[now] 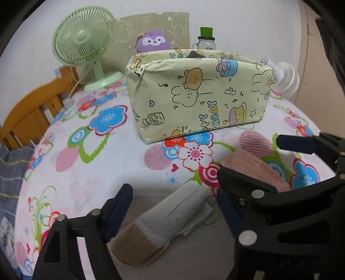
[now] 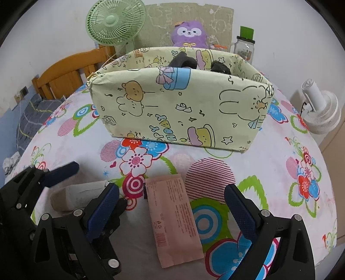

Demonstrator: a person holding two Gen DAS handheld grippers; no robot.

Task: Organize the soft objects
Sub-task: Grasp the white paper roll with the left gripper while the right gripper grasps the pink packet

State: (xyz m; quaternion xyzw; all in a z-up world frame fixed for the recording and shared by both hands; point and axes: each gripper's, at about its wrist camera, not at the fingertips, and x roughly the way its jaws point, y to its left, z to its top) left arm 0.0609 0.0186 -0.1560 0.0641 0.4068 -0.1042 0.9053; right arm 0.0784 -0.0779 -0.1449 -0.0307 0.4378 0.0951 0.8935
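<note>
Two grippers low over the floral tablecloth (image 2: pixel 269 150), both pointing at the far box. Left gripper (image 1: pixel 172 196): jaws apart, straddling a rolled pale sock bundle (image 1: pixel 166 217) with a tan cuff end nearest the camera; blue pads (image 1: pixel 120 206) sit either side of the roll with gaps showing, no contact visible. Right gripper (image 2: pixel 172 200): jaws wide apart, flanking a flat pink packet (image 2: pixel 174 219) that lies lengthwise between them, printed side up, barcode at the near end; pads clear of it on both sides. Packet and sock roll lie side by side on the near part of the table, roll to the left, packet to the right, close but whether touching I can't tell. In the right wrist view the left gripper (image 2: pixel 92 178) shows at the left edge, over the roll (image 2: pixel 79 195); in the left wrist view the right gripper's finger (image 1: pixel 295 144) shows at the right edge, beyond the packet (image 1: pixel 256 170). Fabric-covered storage box (image 2: pixel 176 107), pale yellow with cartoon bears and rabbits, stands in the middle of the table, far from both items; dark soft items (image 2: pixel 183 60) sit inside it, type unclear. Behind the box: purple plush toy (image 2: pixel 189 32), green desk fan (image 2: pixel 114 21) far left, glass jar with green lid (image 2: pixel 245 45) far right, cardboard sheet (image 2: pixel 194 15) against the wall. White fan (image 2: pixel 321 107) off the table's right edge. Wooden bed frame (image 2: pixel 71 71) and grey bedding (image 2: pixel 32 116) far left.
</note>
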